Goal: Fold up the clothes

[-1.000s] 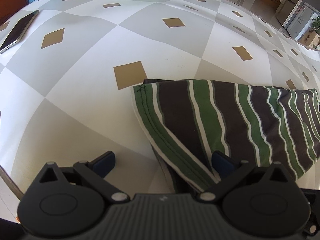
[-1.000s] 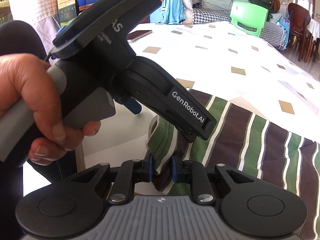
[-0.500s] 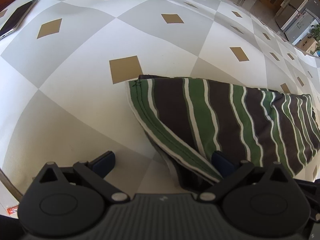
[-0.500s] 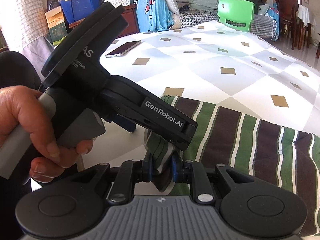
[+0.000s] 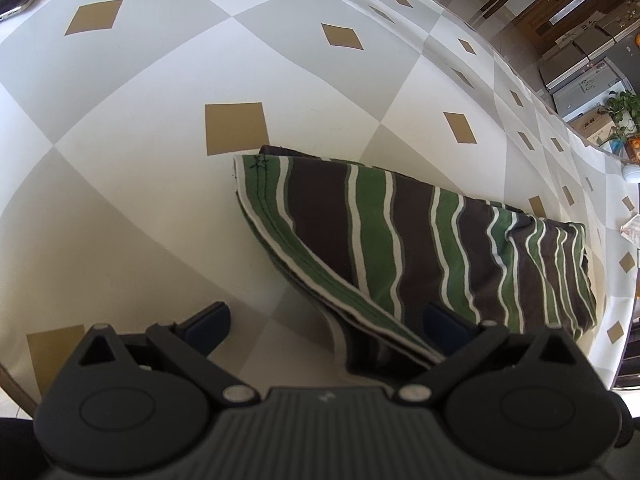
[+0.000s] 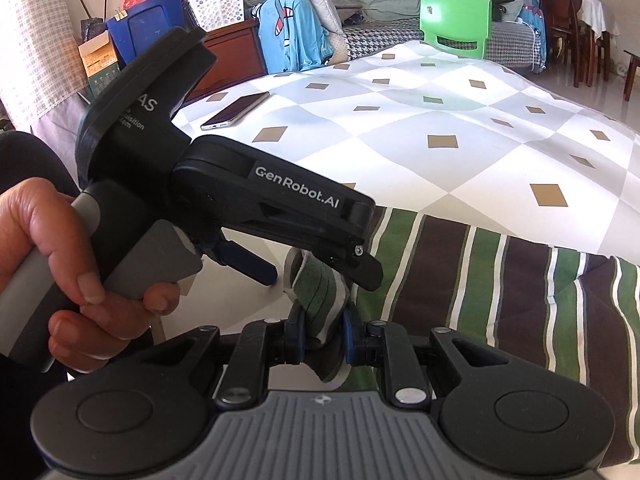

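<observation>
The striped shirt [image 5: 420,240] lies doubled at the table's [image 5: 140,200] near edge. The right gripper [image 6: 320,338] pinches its hemmed corner; the left gripper [image 5: 326,322] hangs spread wide over the hem. Soft, light, floppy cloth: best gripped at layered hem corners.

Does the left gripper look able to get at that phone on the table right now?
Probably yes. The left gripper is open and empty, and only bare tablecloth lies between it and the phone, which sits far off, so it needs a long reach.
</observation>
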A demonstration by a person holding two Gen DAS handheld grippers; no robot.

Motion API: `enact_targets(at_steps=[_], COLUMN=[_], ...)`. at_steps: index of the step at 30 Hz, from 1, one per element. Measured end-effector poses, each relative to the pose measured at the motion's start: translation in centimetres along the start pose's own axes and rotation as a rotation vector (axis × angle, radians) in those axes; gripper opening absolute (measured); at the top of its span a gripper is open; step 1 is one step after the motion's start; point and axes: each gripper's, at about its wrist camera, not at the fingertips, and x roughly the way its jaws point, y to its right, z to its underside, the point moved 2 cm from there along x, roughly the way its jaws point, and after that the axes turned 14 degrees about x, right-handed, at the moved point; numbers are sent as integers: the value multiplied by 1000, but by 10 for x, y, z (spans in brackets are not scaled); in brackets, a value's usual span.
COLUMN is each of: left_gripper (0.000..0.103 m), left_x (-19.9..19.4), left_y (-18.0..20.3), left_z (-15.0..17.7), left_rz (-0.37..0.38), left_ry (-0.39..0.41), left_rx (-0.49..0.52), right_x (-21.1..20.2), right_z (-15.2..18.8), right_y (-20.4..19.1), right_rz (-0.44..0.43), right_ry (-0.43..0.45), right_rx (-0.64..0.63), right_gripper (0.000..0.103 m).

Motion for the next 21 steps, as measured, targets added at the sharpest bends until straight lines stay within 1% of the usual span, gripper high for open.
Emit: enact_targets(at_steps=[3, 6, 10, 13, 14, 19, 21], left_gripper=[103, 103, 102, 100, 99, 99, 99], left_x=[2, 4, 6, 7, 8, 10, 11], left_y=[2, 6, 7, 7, 7, 8, 8], left_z=[-2, -5, -7, -7, -7, -8, -9], left_rz=[56, 94, 124, 144, 150, 184, 198], left_ry=[2, 16, 19, 19, 19, 18, 18], left_rx=[-14, -9, -21, -33, -37, -56, -64], right_x=[0, 1, 4, 8, 9, 13, 15], right_z=[4, 9, 11, 14, 15, 21, 24], right_y=[-3, -7, -8, -10, -11, -17, -20], right_rz=[-7, -14, -17, -6, -3, 14, 20], right_ry=[-16, -33, -49, -63, -65, -75, -79], right_rx=[-19, -42, -53, -75, -87, -147, -171], right_gripper=[18, 18, 18, 19, 22, 45, 49])
